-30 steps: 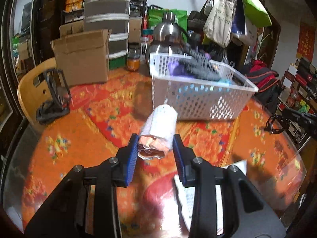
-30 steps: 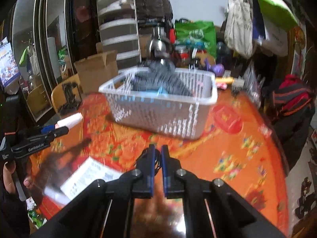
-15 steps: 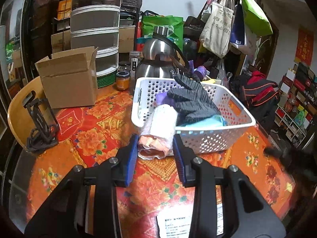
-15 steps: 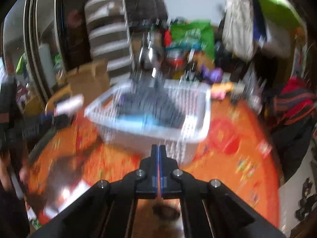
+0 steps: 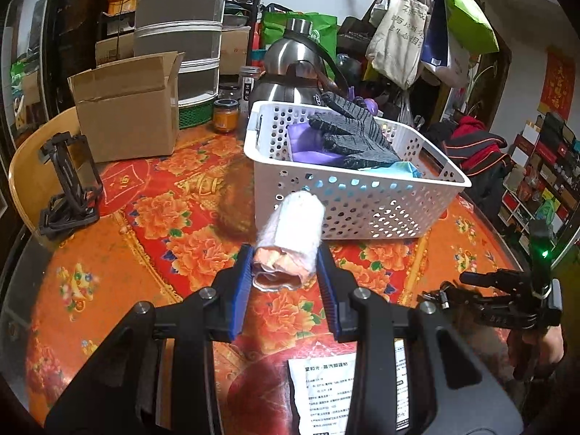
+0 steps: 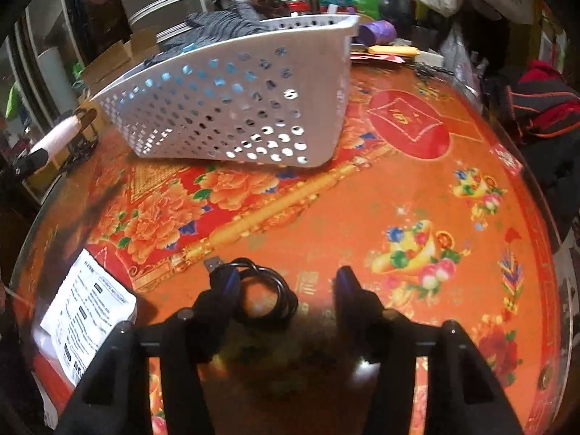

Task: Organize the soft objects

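Observation:
My left gripper [image 5: 285, 270] is shut on a rolled white and pink towel [image 5: 291, 235] and holds it above the table, just short of the white perforated basket [image 5: 355, 195]. The basket holds a dark grey knit glove [image 5: 348, 134], a purple cloth and a blue cloth. My right gripper [image 6: 286, 284] is open and empty, low over the table, with a coiled black cable [image 6: 262, 295] by its left finger. The basket [image 6: 235, 105] and the towel roll [image 6: 59, 134] also show in the right wrist view.
A white printed packet [image 5: 326, 395] lies on the floral tablecloth near me; it also shows in the right wrist view [image 6: 87, 311]. A cardboard box [image 5: 127, 108], a black phone stand [image 5: 69, 188], a steel kettle [image 5: 293, 69] and jars stand behind the basket.
My right gripper has opened from shut and dropped low over the table by the cable. My left gripper, still holding the towel, has pulled back a little from the basket.

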Available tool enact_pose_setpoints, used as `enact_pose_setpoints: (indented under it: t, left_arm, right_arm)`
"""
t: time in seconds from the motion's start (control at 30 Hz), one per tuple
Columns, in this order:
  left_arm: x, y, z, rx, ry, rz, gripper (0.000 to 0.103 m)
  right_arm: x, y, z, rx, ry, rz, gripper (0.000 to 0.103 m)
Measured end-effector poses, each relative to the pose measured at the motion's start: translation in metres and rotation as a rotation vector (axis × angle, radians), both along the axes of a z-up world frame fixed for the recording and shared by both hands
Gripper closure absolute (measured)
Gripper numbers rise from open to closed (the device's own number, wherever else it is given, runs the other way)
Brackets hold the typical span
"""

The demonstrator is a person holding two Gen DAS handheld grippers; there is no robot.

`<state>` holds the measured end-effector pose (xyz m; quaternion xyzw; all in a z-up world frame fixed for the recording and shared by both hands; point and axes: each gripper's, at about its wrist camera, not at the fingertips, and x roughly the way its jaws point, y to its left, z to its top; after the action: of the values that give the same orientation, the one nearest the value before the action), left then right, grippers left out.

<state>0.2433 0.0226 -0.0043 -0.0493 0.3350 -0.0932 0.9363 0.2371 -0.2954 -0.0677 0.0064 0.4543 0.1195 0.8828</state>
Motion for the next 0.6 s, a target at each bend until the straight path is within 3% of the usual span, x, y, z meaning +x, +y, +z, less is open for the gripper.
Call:
enact_pose_setpoints:
  t: [0.13, 0.2, 0.23, 0.3, 0.43, 0.6]
  left_arm:
    - [-0.001, 0.001, 0.001, -0.001, -0.001, 0.001, 0.071]
    - [-0.002, 0.002, 0.0, -0.004, 0.003, 0.003, 0.071]
    - [-0.002, 0.003, 0.0, -0.007, 0.005, 0.002, 0.071]
    - [-0.004, 0.004, -0.002, -0.009, 0.007, 0.004, 0.071]
    - [-0.006, 0.009, -0.006, -0.016, 0.012, 0.012, 0.071]
    - [-0.01, 0.012, -0.001, -0.026, -0.004, 0.011, 0.071]
  right_arm:
    - [0.0, 0.009, -0.003, -0.035, -0.004, 0.026, 0.056]
    - [-0.001, 0.012, -0.004, -0.032, -0.008, 0.046, 0.071]
    - [-0.002, 0.016, -0.004, -0.039, -0.006, 0.058, 0.088]
    - [-0.003, 0.024, -0.007, -0.095, -0.019, 0.061, 0.089]
    - [-0.013, 0.03, -0.002, -0.061, -0.033, 0.08, 0.095]
    - [-0.027, 0.034, 0.017, -0.051, -0.095, 0.07, 0.095]
